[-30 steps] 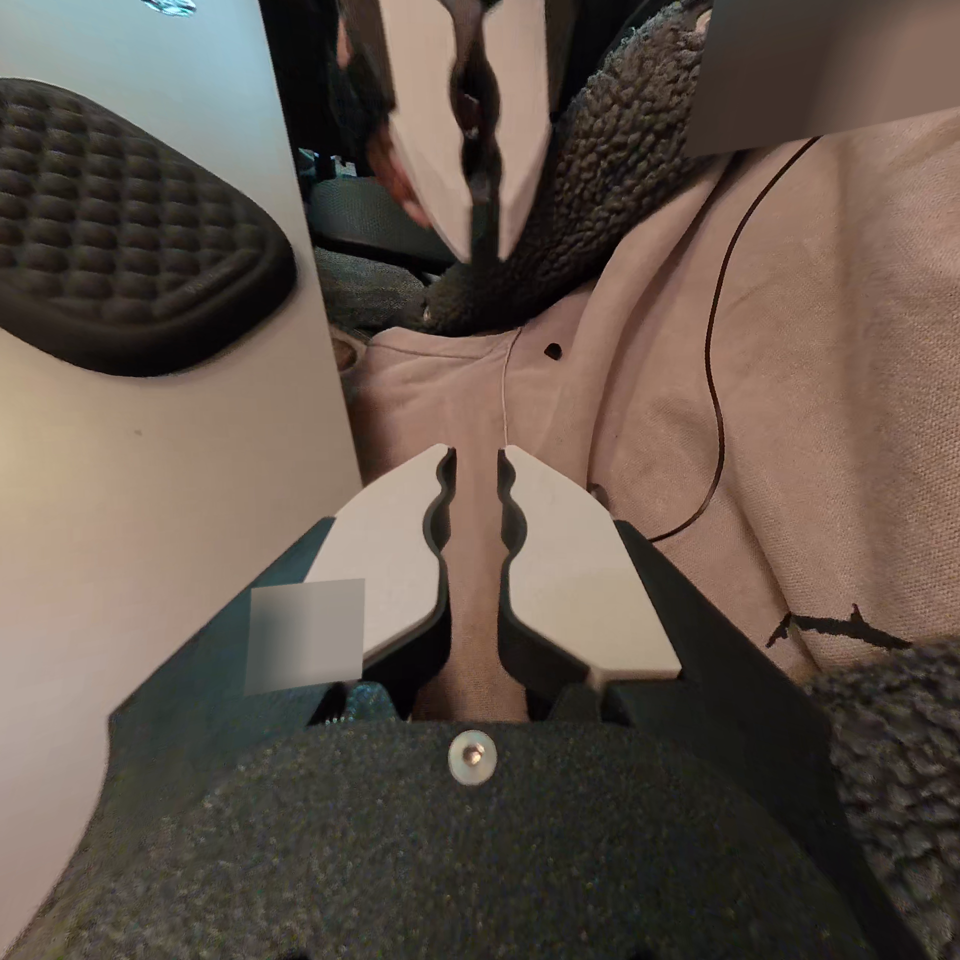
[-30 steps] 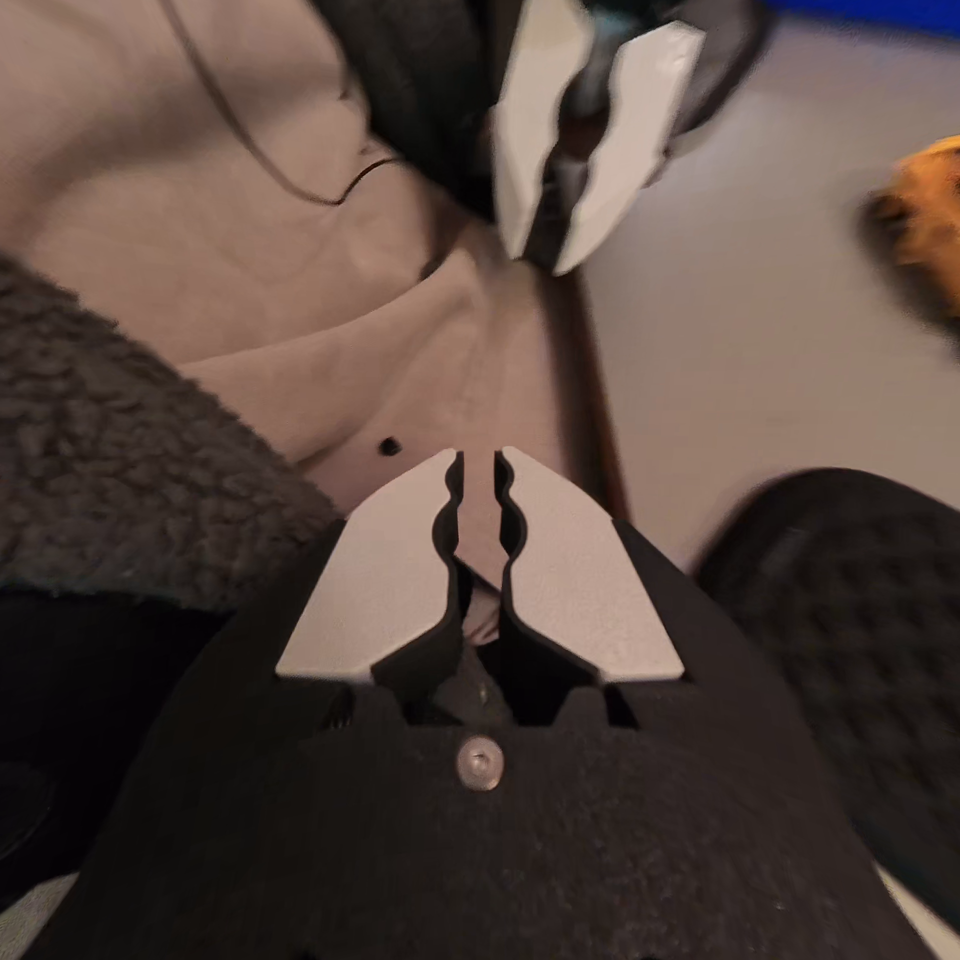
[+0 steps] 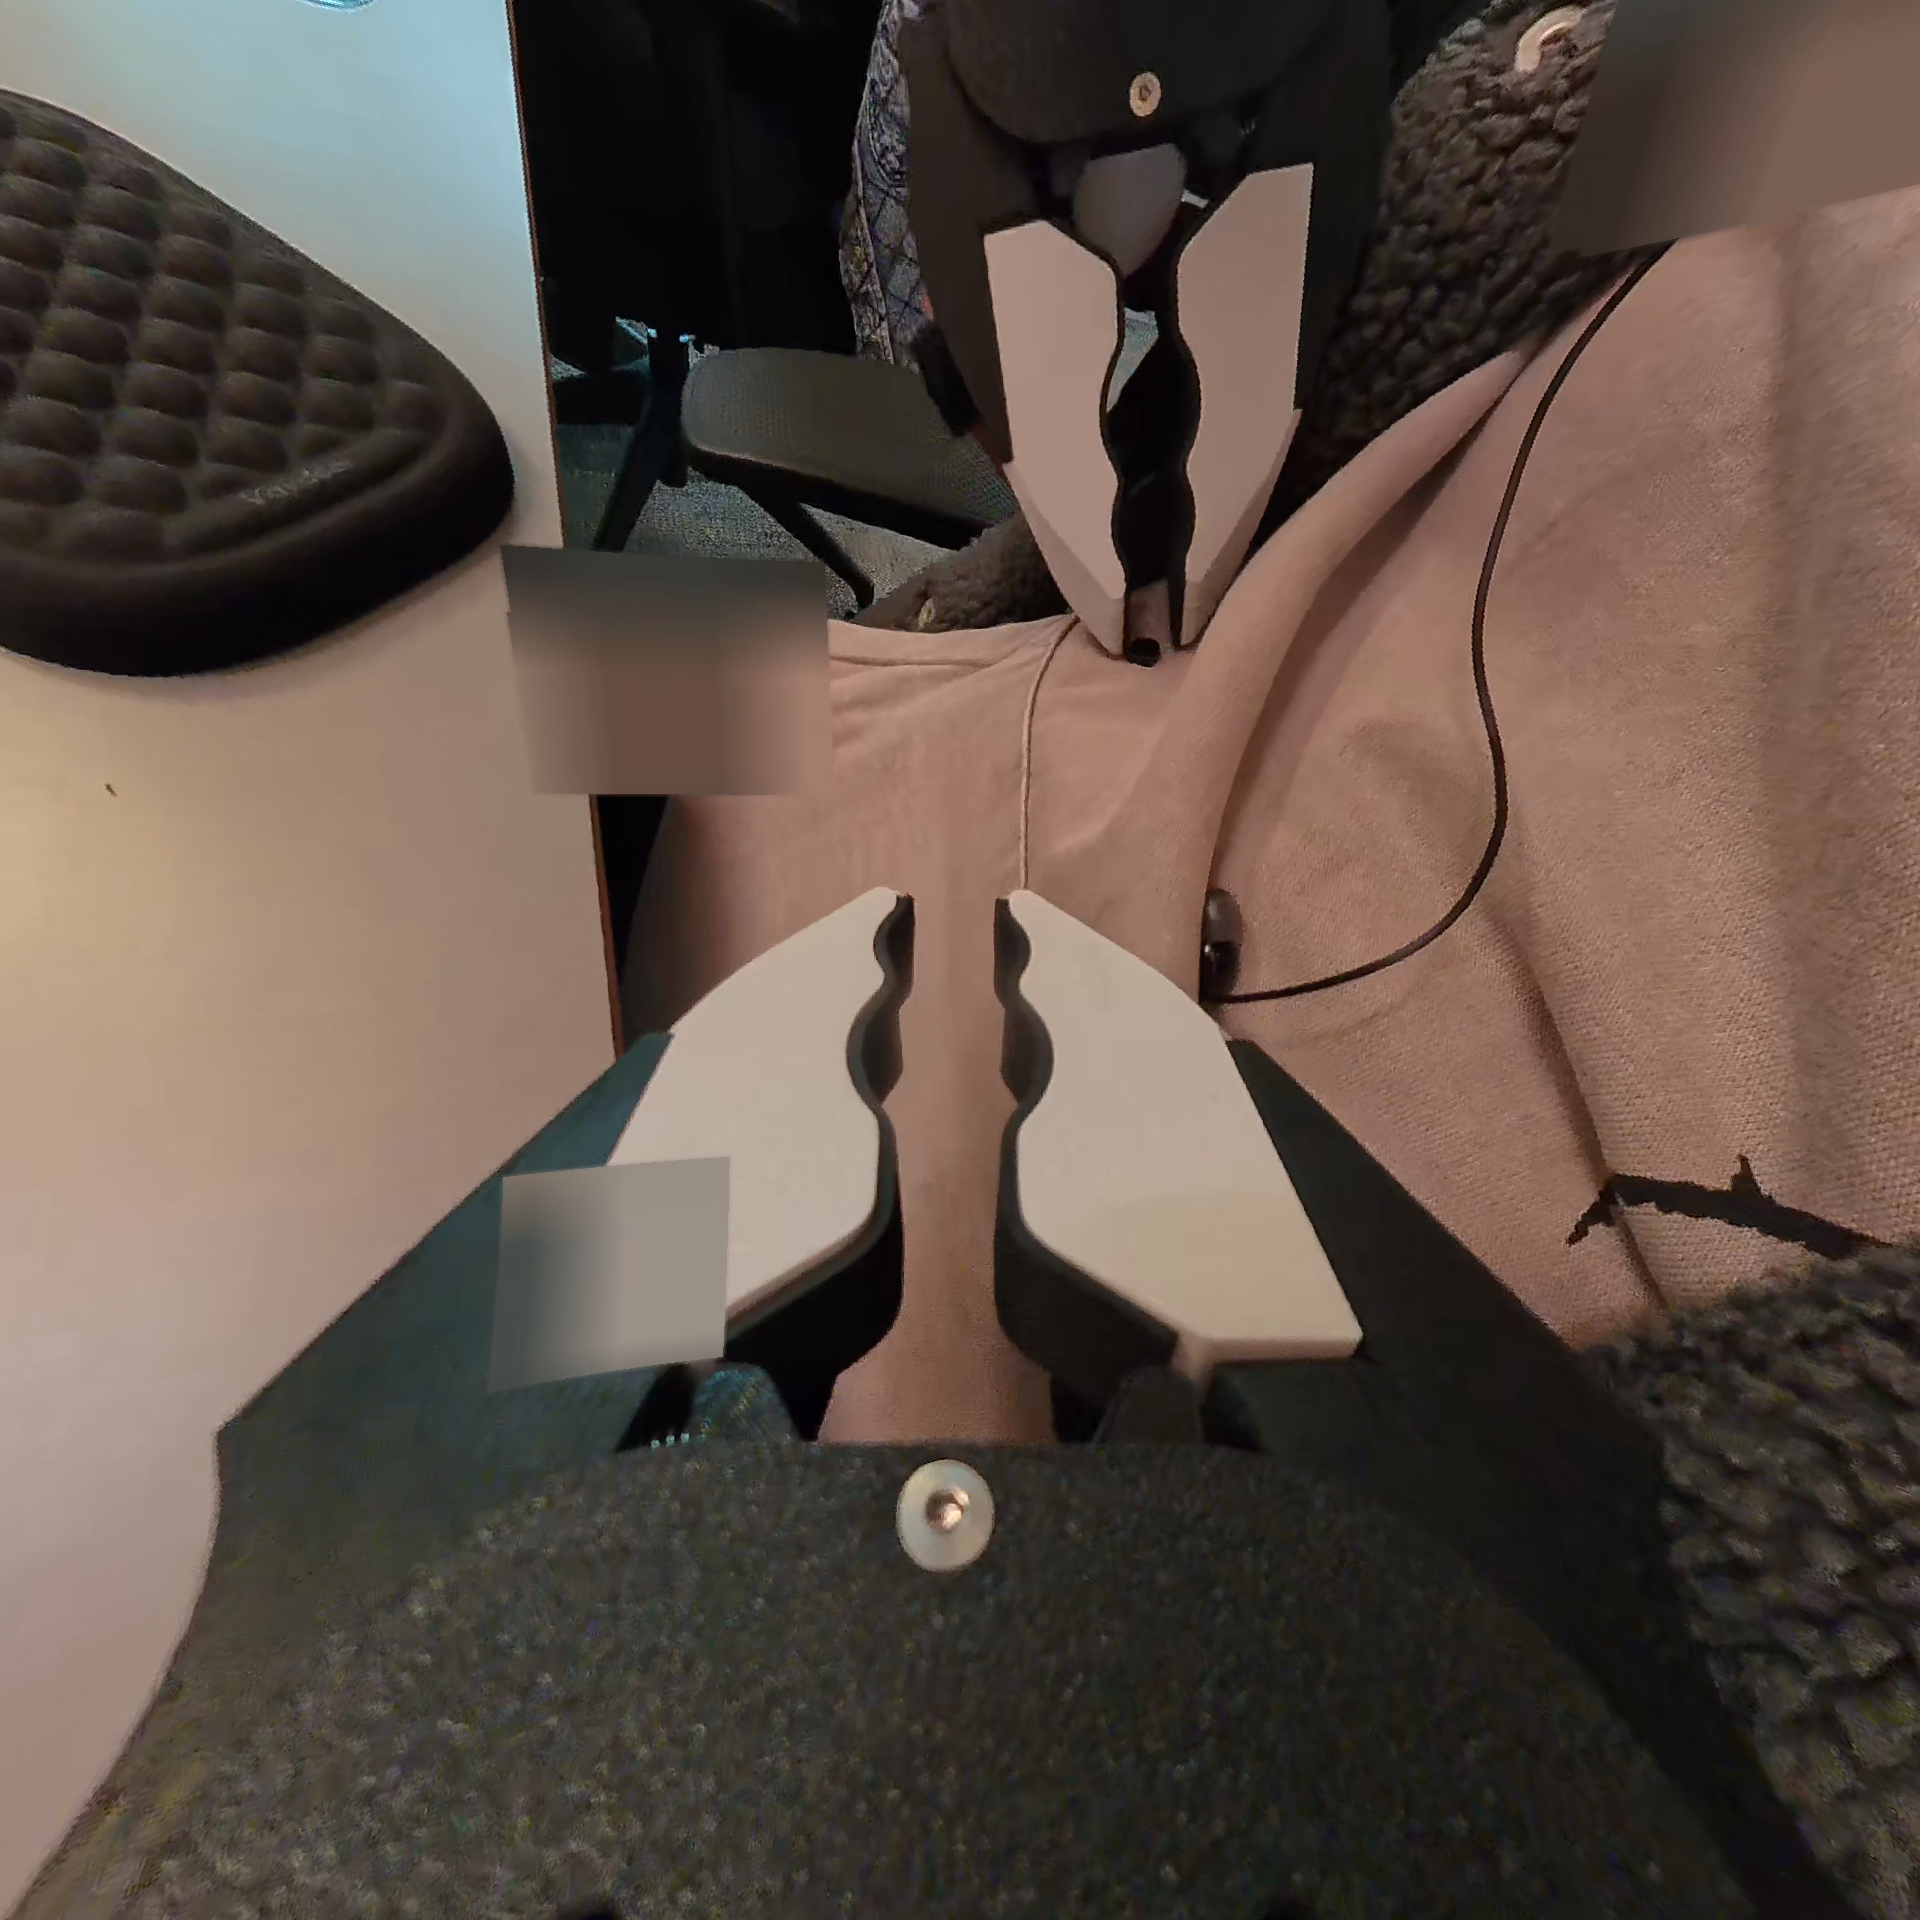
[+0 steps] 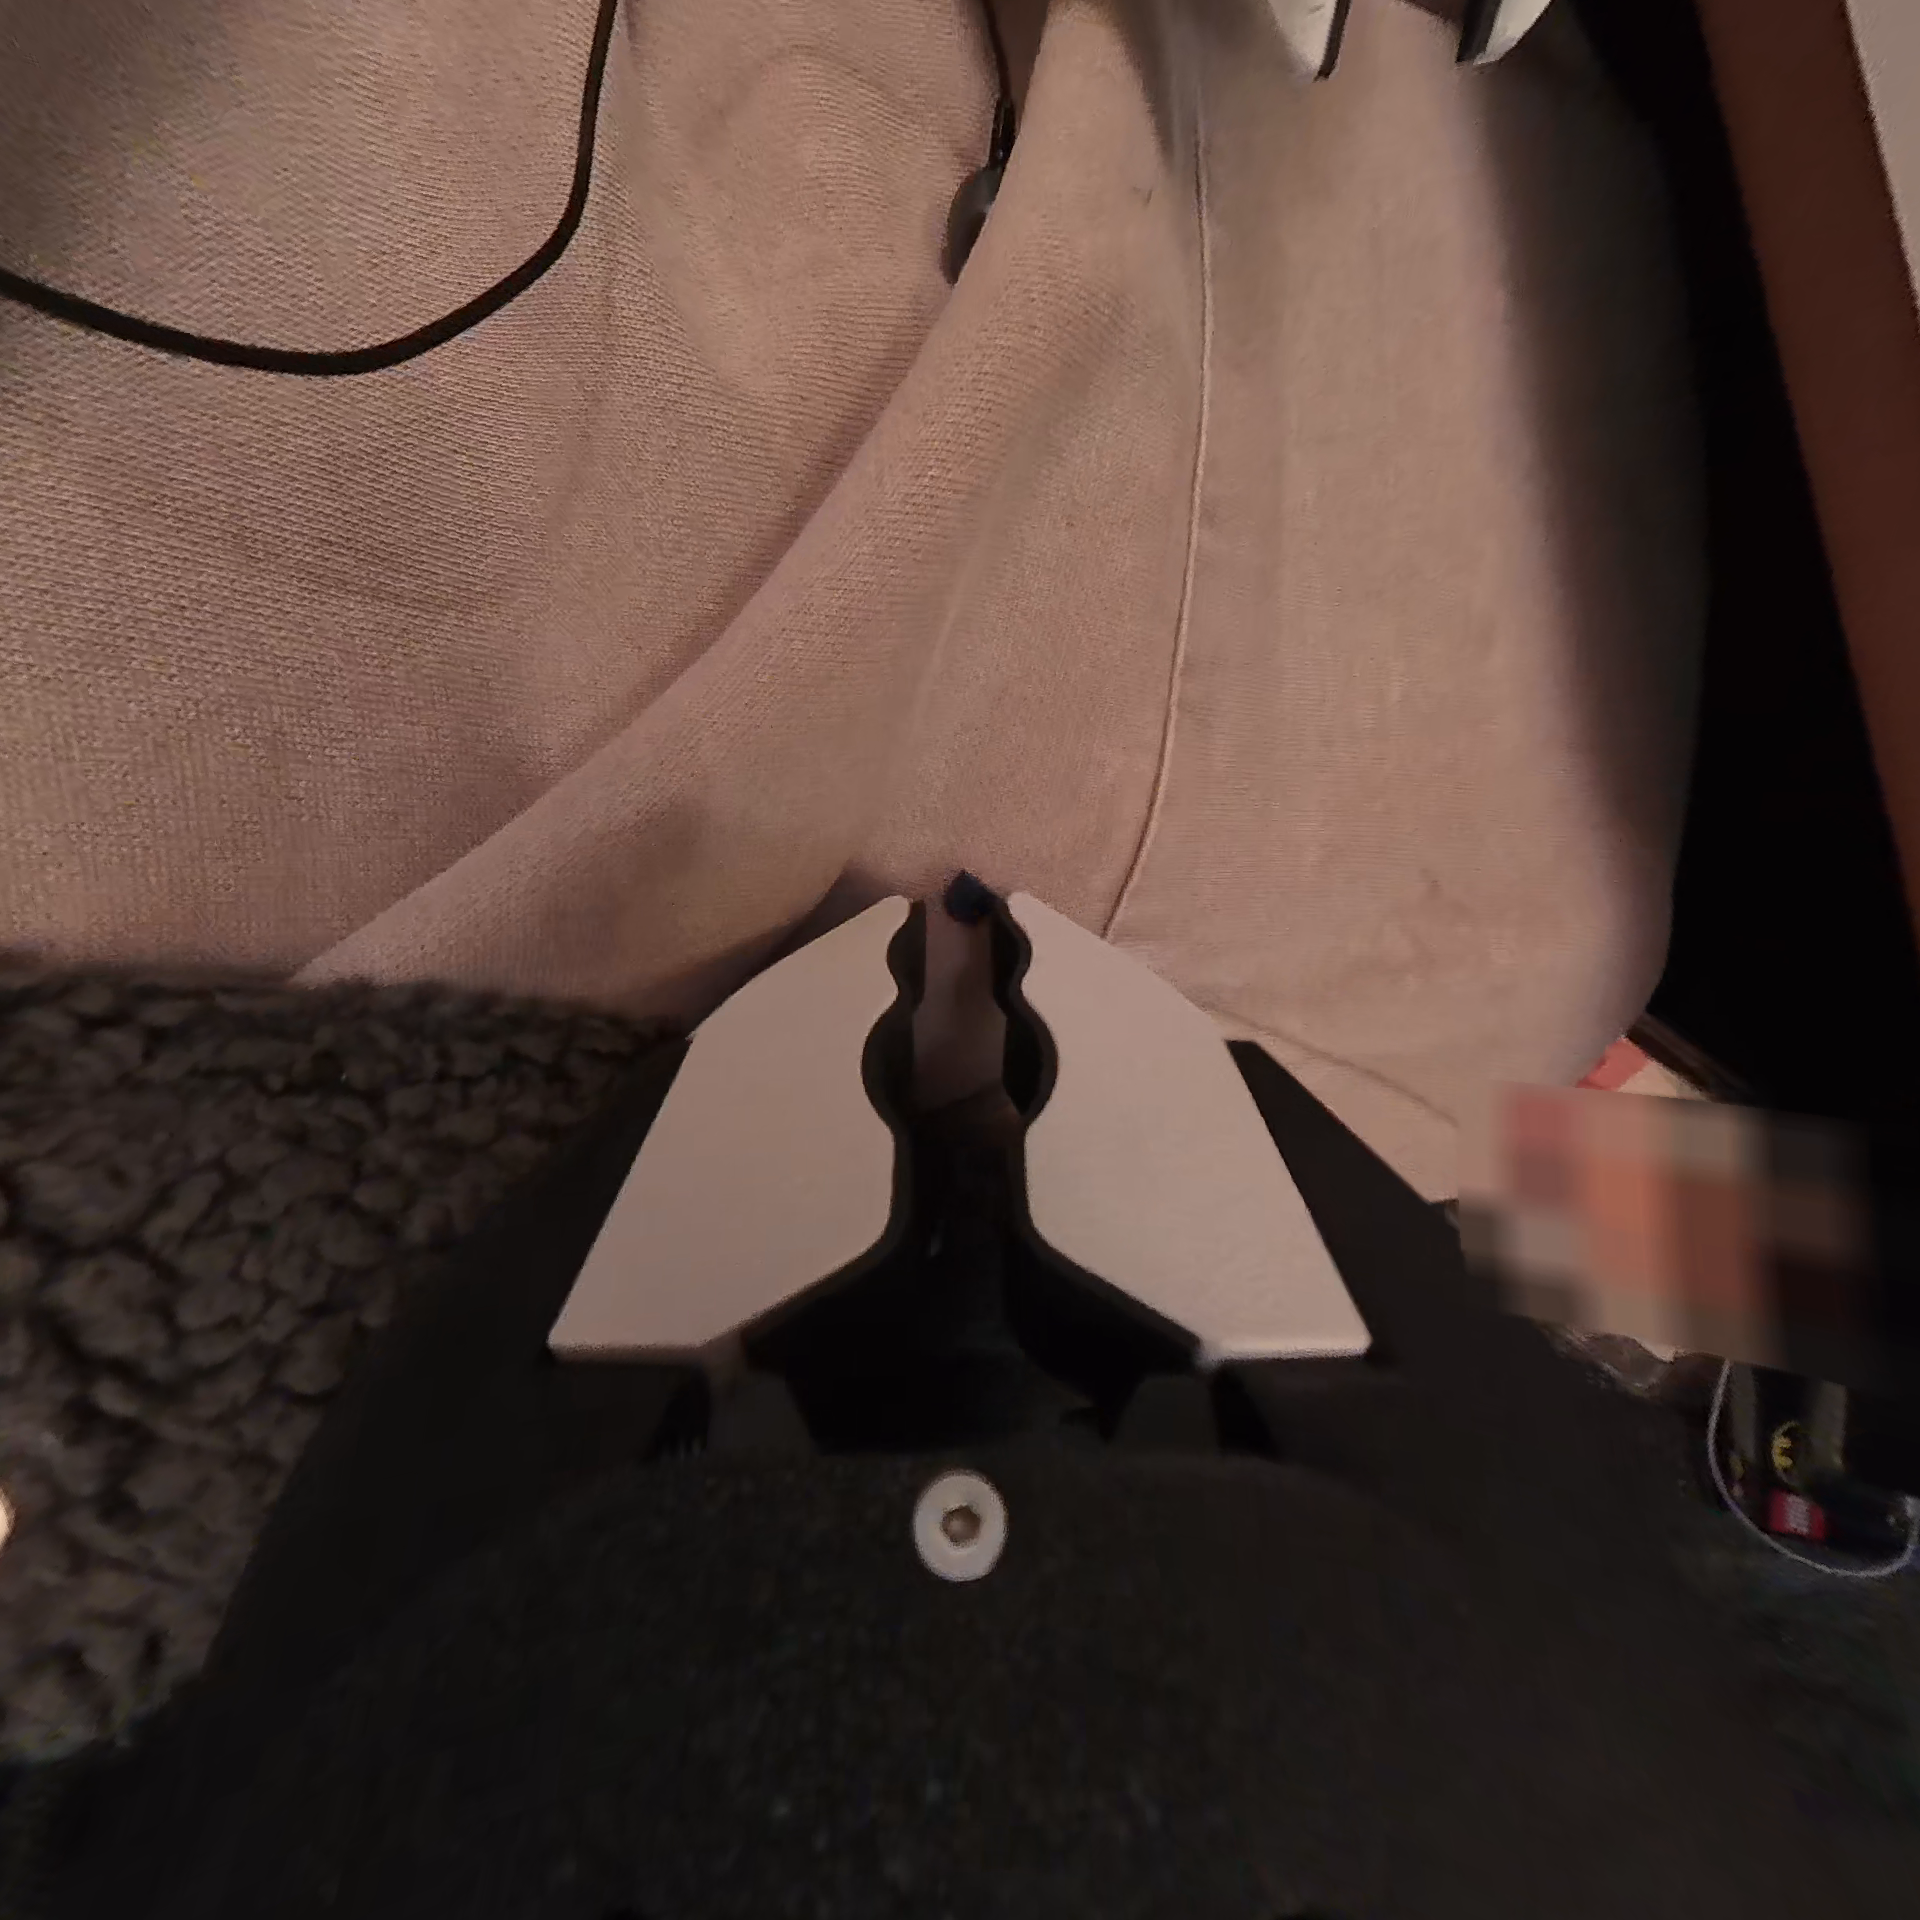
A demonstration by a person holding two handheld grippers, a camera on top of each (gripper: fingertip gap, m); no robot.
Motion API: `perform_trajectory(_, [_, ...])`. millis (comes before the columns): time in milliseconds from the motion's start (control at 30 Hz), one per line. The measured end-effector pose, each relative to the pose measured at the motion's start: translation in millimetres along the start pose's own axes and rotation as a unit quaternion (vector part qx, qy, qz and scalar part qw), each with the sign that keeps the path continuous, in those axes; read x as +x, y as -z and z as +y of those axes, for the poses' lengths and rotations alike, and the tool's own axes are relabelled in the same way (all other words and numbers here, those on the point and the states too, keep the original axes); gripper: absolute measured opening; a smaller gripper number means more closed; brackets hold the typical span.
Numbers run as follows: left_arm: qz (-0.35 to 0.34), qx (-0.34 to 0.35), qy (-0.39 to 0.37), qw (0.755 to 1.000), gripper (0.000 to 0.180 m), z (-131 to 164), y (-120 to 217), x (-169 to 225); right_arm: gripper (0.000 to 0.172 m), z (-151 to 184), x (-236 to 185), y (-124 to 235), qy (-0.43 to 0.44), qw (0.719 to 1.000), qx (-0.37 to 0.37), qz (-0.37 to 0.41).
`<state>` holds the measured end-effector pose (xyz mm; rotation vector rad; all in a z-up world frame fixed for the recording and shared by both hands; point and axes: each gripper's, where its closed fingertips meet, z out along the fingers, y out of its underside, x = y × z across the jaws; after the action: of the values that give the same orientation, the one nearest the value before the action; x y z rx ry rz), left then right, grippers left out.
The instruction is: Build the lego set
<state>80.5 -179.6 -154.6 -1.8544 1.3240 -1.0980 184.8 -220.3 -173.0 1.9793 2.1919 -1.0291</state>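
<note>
A beige fabric garment (image 3: 1299,779) fills both views. My left gripper (image 3: 956,904) hovers over it with its jaws apart and nothing between the pads. A thin white thread (image 3: 1029,769) on the fabric ends at its right fingertip. My right gripper (image 4: 961,912) is shut on a fold of the beige fabric (image 4: 956,997), right at a small dark dot (image 4: 966,899) on the cloth. In the left wrist view the right gripper (image 3: 1143,623) points down at the fabric's far edge, tips at the dark dot (image 3: 1143,650). The left gripper's fingertips (image 4: 1311,47) show at the top of the right wrist view.
A white desk (image 3: 260,935) with a black padded wrist rest (image 3: 208,416) lies left. A thin black cable (image 3: 1496,727) with a small clip (image 3: 1221,935) runs over the fabric. Grey fleece (image 3: 1818,1507) lies at right. An office chair (image 3: 810,436) stands beyond. Left tips to right tips: about 12 cm.
The right gripper has moved up to the dark dot, which earlier lay off to the left of its tips, and its pads now pinch the fabric there. The left gripper has hardly moved.
</note>
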Motion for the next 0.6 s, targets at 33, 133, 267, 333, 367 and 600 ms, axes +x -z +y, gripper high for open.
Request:
perform_trajectory(33, [0.000,0.001,0.002,1.000,0.014,0.5,0.2,-0.3,0.012,-0.3,-0.7,-1.2,-0.007,1.000,0.001,-0.002])
perform_trajectory(133, [-0.002,0.002,0.003,1.000,0.014,1.5,0.7,-0.3,0.012,-1.7,-0.5,-3.9,-0.026,1.000,0.008,-0.008])
perform_trajectory(267, [-0.003,0.000,0.003,1.000,0.014,2.8,1.2,0.1,0.010,-1.5,-1.5,-5.2,-0.033,0.999,0.011,-0.014])
perform_trajectory(333, [-0.003,0.000,0.005,1.000,0.014,3.1,1.4,-0.2,0.009,-1.0,-2.0,-5.3,-0.033,0.999,0.011,-0.017])
perform_trajectory(367, [-0.004,0.000,0.005,1.000,0.014,3.2,1.4,-0.5,0.008,-0.6,-2.1,-5.2,-0.031,0.999,0.011,-0.018])
perform_trajectory(600, [-0.019,0.008,0.000,1.000,0.012,1.0,2.9,-6.2,0.008,-2.5,5.5,2.5,-0.018,0.999,0.032,-0.001])
